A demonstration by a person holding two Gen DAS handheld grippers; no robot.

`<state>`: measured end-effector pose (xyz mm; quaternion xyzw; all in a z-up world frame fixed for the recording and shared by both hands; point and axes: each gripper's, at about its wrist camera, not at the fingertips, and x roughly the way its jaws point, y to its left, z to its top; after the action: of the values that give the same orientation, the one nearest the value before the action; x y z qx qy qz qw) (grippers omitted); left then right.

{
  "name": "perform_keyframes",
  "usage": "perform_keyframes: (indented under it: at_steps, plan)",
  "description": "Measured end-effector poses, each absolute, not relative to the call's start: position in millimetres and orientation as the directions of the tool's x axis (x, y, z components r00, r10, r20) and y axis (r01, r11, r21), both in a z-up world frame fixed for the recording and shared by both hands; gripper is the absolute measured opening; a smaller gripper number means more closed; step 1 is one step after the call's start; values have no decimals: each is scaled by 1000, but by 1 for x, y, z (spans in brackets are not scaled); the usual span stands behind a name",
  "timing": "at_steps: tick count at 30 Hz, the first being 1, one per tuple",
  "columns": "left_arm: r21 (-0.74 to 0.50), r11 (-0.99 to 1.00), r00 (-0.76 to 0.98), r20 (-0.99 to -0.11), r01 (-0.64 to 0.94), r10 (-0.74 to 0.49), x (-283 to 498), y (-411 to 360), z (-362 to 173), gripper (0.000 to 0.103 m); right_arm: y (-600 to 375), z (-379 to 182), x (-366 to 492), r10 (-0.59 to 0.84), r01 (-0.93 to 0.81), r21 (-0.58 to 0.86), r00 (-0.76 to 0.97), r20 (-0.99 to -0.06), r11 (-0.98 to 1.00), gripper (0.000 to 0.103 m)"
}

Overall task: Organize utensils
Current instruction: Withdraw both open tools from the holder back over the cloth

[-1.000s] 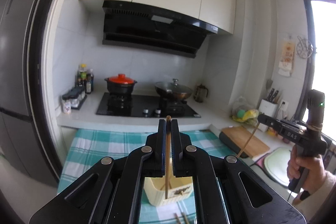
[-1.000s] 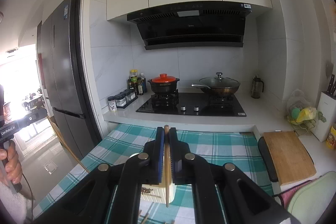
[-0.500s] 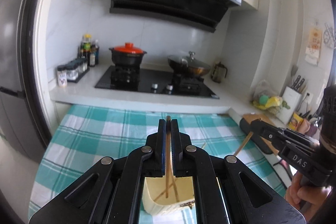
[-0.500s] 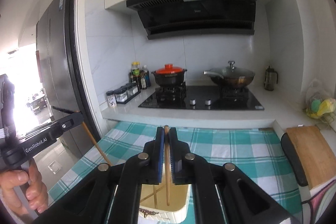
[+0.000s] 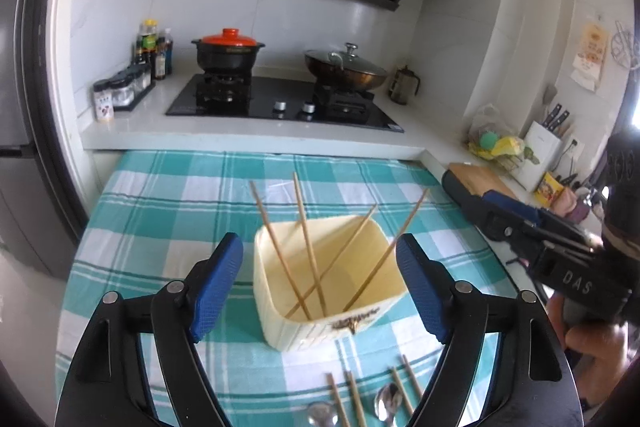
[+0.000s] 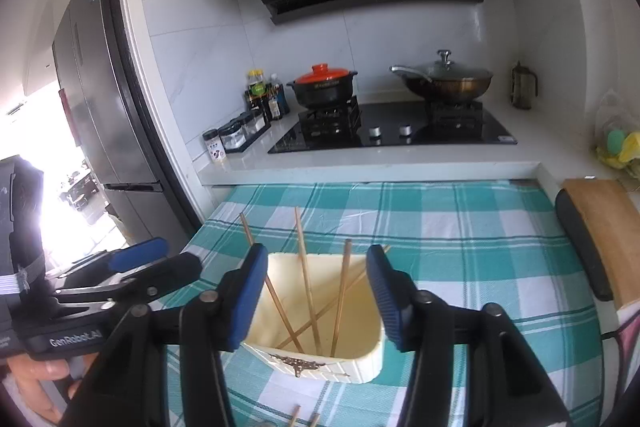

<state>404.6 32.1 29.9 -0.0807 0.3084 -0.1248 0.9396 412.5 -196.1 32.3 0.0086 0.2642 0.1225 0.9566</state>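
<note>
A cream utensil holder [image 5: 372, 307] [image 6: 360, 359] stands on the checked tablecloth with several wooden chopsticks [image 5: 306, 251] [image 6: 306, 279] leaning inside it. My left gripper [image 5: 318, 243] hovers just above and in front of the holder. Its jaws are opening and no pad presses on anything. My right gripper [image 6: 317, 253] is over the same holder, its jaws also opening, and the chopsticks stand free between them. Each gripper shows in the other's view: the right gripper [image 5: 488, 211] at the right, the left gripper [image 6: 160, 263] at the left, both held by a hand.
Loose chopsticks [image 5: 354, 399] [image 6: 295, 415] and two spoons [image 5: 390, 407] lie on the teal checked cloth [image 5: 168, 211] near me. Behind are a counter with a hob [image 5: 280, 103], an orange-lidded pot [image 5: 228, 51] and a wok [image 5: 346, 69]. A cutting board [image 6: 600, 223] lies to the right.
Both grippers sank towards the holder and tilted down. Each was shut on one chopstick; both have opened, and those chopsticks now stand in the holder.
</note>
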Motion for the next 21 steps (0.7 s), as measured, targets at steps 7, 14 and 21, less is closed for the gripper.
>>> perform_keyframes:
  at_steps: [7,14,21]
  plan:
    - [-230,959,692,-665,166,-279,324,57,-38,91,-236,-7,332,165,-210,-9,794,-586,978,57]
    - [-173,983,670,-723,63,-170,266,56,-134,91,-282,-120,255,-29,-76,-121,725,-689,990,57]
    - [-142,990,649,-751,20,-121,266,51,-172,91,-310,-178,237,-102,46,-96,662,-743,994,57]
